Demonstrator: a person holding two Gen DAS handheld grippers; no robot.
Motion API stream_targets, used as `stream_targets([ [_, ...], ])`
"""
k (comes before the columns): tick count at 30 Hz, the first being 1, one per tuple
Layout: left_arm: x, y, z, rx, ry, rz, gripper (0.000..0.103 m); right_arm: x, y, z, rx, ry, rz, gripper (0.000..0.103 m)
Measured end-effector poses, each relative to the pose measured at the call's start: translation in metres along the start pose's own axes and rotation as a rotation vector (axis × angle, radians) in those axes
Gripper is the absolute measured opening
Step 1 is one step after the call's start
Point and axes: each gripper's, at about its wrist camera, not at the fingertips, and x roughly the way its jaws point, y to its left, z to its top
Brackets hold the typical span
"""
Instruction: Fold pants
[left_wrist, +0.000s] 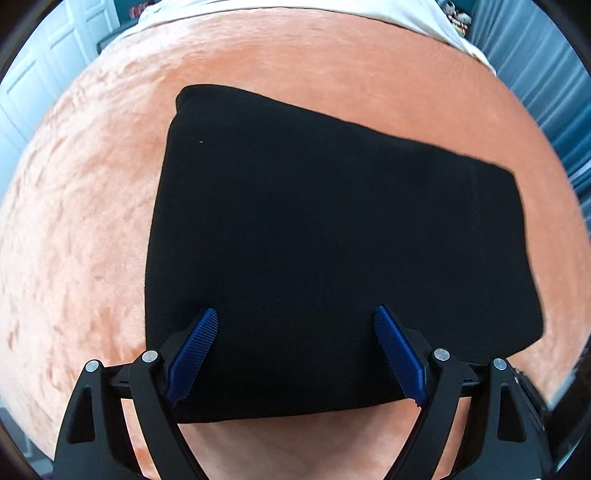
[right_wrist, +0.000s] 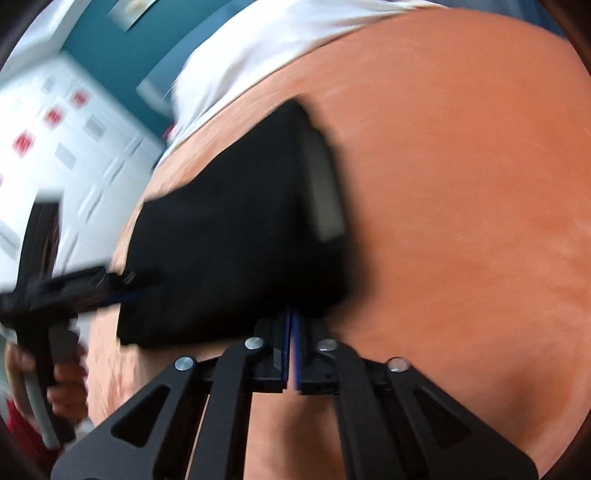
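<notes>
The black pants lie folded into a thick rectangle on the orange blanket. My left gripper is open, its blue pads spread over the near edge of the folded pants, holding nothing. In the blurred right wrist view the pants show a grey waistband label at their right end. My right gripper is shut, its blue pads pressed together at the near right corner of the pants; the fabric hides the tips, so a pinch on cloth cannot be confirmed. The left gripper shows at the left.
The orange blanket covers the bed, with a white sheet at its far end. White panelled doors, a teal wall and blue curtains surround it. The person's hand holds the left gripper's handle.
</notes>
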Motion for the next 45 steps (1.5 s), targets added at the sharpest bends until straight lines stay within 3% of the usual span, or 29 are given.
stream_targets([
  [2,-0.002,-0.008,0.001,0.012,0.0,0.016,0.086,0.0,-0.016,0.005,0.032,-0.031,-0.03,0.0],
  [3,-0.001,-0.005,-0.001,0.015,0.001,0.013,0.086,0.0,-0.04,0.008,0.157,-0.028,0.05,0.0],
  [4,-0.002,0.0,-0.001,0.027,-0.005,0.001,0.086,-0.002,-0.047,0.008,0.203,-0.028,0.063,0.0],
  [7,-0.005,-0.004,0.005,0.029,-0.017,-0.02,0.086,-0.026,-0.034,0.008,0.144,-0.048,-0.07,0.002],
  [9,-0.008,-0.005,0.012,0.013,-0.031,-0.037,0.086,-0.049,-0.037,0.014,0.145,-0.061,-0.013,0.005],
  [11,-0.011,-0.012,0.019,0.016,-0.058,-0.042,0.086,-0.061,-0.036,0.035,0.12,-0.092,0.036,0.014],
  [13,-0.011,-0.022,0.024,0.024,-0.06,-0.053,0.086,-0.052,-0.038,0.067,0.089,-0.066,0.126,0.039],
  [17,-0.02,-0.05,0.031,0.057,-0.026,-0.151,0.086,0.004,-0.043,0.097,0.075,0.096,0.282,0.038],
  [19,-0.022,-0.065,0.031,0.109,-0.01,-0.192,0.086,0.026,-0.039,0.101,0.07,0.167,0.342,0.021],
  [21,-0.023,-0.084,0.027,0.182,-0.016,-0.214,0.086,0.03,-0.037,0.107,0.085,0.182,0.445,0.021],
  [24,-0.018,-0.11,0.016,0.326,-0.035,-0.188,0.086,0.043,-0.035,0.125,0.143,0.229,0.583,0.02],
  [26,-0.012,-0.127,0.009,0.391,-0.059,-0.119,0.086,0.039,-0.042,0.132,0.148,0.263,0.607,0.02],
  [28,-0.005,-0.138,0.01,0.407,-0.083,-0.068,0.087,0.042,-0.047,0.135,0.117,0.301,0.588,0.02],
  [31,0.01,-0.134,0.023,0.332,-0.051,-0.081,0.085,0.039,-0.049,0.139,0.107,0.323,0.56,0.021],
  [34,0.015,-0.117,0.034,0.22,-0.026,-0.139,0.055,0.013,-0.08,0.151,0.15,0.224,0.544,0.022],
  [35,0.014,-0.113,0.037,0.206,-0.031,-0.143,0.031,0.004,-0.093,0.151,0.158,0.192,0.521,0.022],
  [36,0.015,-0.108,0.039,0.197,-0.028,-0.15,0.023,0.0,-0.099,0.152,0.143,0.174,0.474,0.022],
  [38,0.011,-0.111,0.034,0.202,-0.022,-0.165,0.021,0.001,-0.104,0.153,0.11,0.176,0.411,0.022],
  [41,0.004,-0.112,0.029,0.231,-0.033,-0.156,0.019,0.006,-0.091,0.15,-0.045,0.193,0.245,0.022],
  [45,-0.007,-0.115,0.019,0.256,-0.041,-0.155,0.018,0.018,-0.047,0.14,-0.28,0.234,0.208,0.022],
])
